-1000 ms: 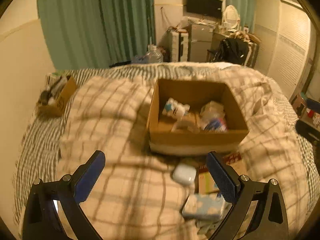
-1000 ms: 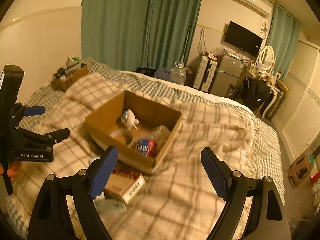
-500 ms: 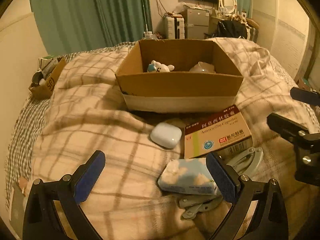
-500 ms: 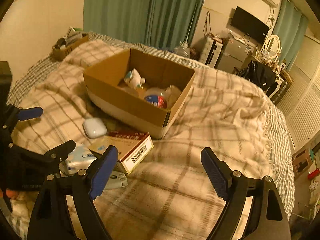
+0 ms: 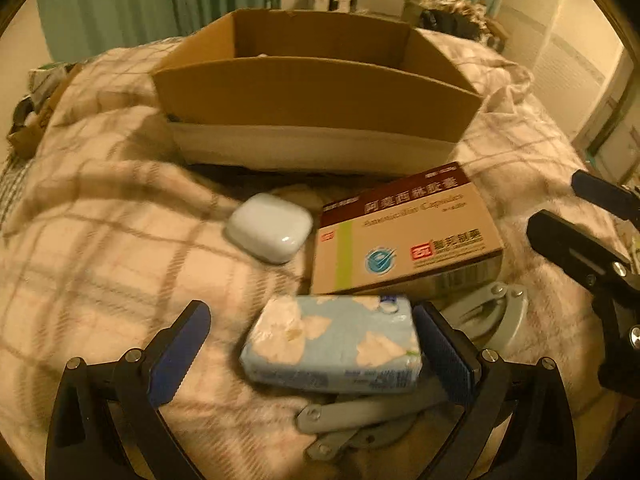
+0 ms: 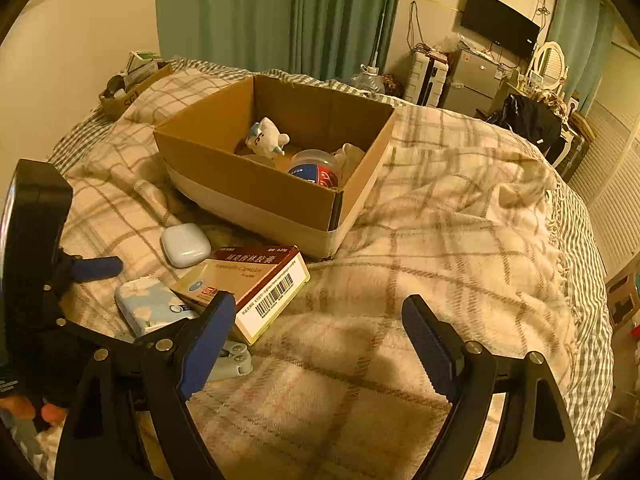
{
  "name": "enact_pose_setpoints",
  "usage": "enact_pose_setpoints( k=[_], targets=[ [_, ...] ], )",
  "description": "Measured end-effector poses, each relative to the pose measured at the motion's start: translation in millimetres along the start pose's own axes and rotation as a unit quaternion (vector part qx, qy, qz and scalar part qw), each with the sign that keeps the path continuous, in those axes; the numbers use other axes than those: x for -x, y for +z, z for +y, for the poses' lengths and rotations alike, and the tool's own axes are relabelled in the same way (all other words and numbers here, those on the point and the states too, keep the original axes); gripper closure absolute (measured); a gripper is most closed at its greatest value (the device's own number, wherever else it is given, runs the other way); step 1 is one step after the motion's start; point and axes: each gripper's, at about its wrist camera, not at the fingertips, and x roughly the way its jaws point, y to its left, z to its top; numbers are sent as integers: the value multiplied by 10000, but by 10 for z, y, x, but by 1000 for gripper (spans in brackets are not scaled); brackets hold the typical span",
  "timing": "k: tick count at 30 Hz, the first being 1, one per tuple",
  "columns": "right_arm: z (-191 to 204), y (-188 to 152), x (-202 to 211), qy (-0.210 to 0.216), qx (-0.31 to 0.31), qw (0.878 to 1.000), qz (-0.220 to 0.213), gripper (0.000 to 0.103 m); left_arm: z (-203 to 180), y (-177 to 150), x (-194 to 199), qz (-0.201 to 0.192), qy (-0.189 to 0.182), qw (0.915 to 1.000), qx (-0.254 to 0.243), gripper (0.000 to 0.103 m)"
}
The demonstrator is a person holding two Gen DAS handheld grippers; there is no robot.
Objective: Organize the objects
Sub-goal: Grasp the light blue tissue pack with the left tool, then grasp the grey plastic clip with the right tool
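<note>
The left tongs have been brought right down onto the bed over the last second, and the floral tissue pack is now framed between the two blue pads, which stand wide open. The right-hand pad lies just beside the pack's end; the left-hand pad is well apart from it, so nothing is gripped yet. Whether that near pad actually touches the wrapper cannot be told.

A second ago the cardboard box was looked into from above; now only its near wall is seen from the left wrist, so a low approach has clearly been made. The pack is judged to be the chosen item, with a closing squeeze the step in hand.

Under the pack, a grey metal tool is partly covered. Just beyond, the medicine carton rests against the pack's far edge, and the white earbud case lies beside it on the checked blanket.

The right tongs have also been lowered and are held open over bare blanket, empty. Farther on, a small plush toy and a round container are seen already inside the box, so the sorting is judged partly done, four things outstanding.
</note>
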Motion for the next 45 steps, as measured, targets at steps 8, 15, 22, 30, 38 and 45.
enact_pose_setpoints(
  k=[8, 15, 22, 30, 38, 45],
  targets=[
    [5, 2, 95, -299, 22, 9995, -74, 18, -51, -67, 119, -120, -119, 9997, -153, 29],
    [201, -4, 285, -329, 280, 9991, -49, 18, 171, -43, 633, -738, -34, 9973, -20, 30],
    [874, -184, 217, 135, 1412, 9893, 348, 18, 603, -95, 974, -1005, 319, 9943, 158, 30],
    [1270, -354, -119, -255, 2366, 9666, 948, 19, 950, -235, 964, -952, 349, 9940, 409, 30],
    [1407, -277, -441, -306, 2483, 9604, 1224, 49, 970, -293, 989, -1027, 249, 9939, 329, 30],
    [1160, -41, 54, 132, 1671, 9839, 618, 77, 933, -313, 1071, -1113, 194, 9931, 311, 30]
  ],
)
